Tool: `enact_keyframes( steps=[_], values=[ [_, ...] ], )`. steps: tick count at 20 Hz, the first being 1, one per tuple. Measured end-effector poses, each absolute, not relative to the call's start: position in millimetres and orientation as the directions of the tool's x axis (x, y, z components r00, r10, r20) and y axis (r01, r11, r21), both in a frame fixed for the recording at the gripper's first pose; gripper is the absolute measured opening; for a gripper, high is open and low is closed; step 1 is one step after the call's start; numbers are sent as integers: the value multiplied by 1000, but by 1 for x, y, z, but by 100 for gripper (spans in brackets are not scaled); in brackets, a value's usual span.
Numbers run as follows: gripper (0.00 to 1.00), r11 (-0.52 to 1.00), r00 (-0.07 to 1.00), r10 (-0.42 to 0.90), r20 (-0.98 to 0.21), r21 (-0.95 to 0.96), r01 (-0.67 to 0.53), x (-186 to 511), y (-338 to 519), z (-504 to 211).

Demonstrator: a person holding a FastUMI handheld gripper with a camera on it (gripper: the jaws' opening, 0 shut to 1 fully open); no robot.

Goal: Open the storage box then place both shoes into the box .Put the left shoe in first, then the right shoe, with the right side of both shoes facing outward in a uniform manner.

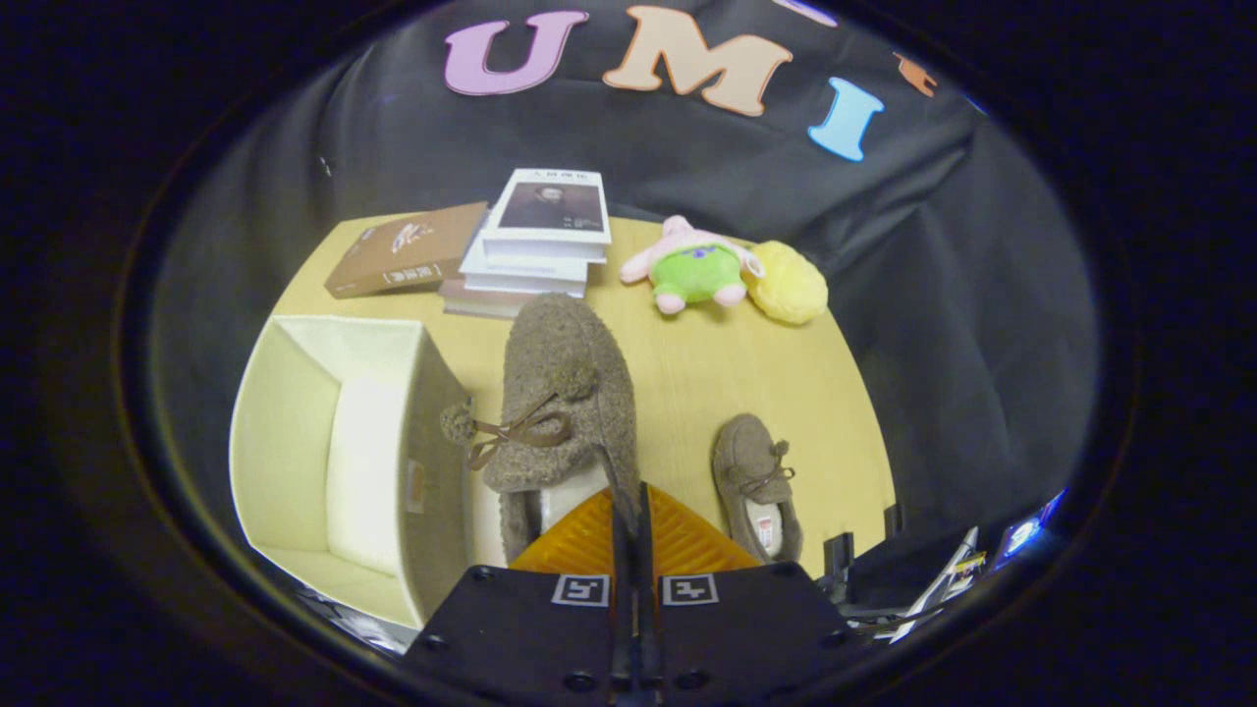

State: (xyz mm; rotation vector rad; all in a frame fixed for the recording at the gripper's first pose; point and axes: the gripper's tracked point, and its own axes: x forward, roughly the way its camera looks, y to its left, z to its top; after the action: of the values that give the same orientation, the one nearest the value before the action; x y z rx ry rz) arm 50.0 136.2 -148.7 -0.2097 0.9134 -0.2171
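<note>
The storage box (334, 462) stands open on the tabletop (707, 373), just left of the claw (631, 511). The claw is clamped together on the heel rim of one fuzzy shoe (565, 393), which is lifted; its long axis runs straight ahead from the fingers, toe away, and its side is next to the box wall. I judge the coming move is a short shift to the left, over that wall. The second shoe (756, 481) lies on the tabletop to the right. The books (540, 236) beyond have writing too small to read.

Books (511, 245), plush toy (695, 267), table (727, 373)
</note>
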Motion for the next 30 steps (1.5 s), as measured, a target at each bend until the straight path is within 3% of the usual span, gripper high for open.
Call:
enact_keyframes(
  steps=[7,12,19,24,30],
  values=[
    [6,970,684,-196,-702,-242,29,27,241,-100],
    [6,978,689,-136,-712,-209,-23,10,311,-98],
    [6,969,566,-233,-791,-240,63,20,345,-169],
    [6,976,459,-218,-862,-187,112,31,362,-221],
    [6,978,355,-208,-911,-196,72,29,364,-274]
  ],
)
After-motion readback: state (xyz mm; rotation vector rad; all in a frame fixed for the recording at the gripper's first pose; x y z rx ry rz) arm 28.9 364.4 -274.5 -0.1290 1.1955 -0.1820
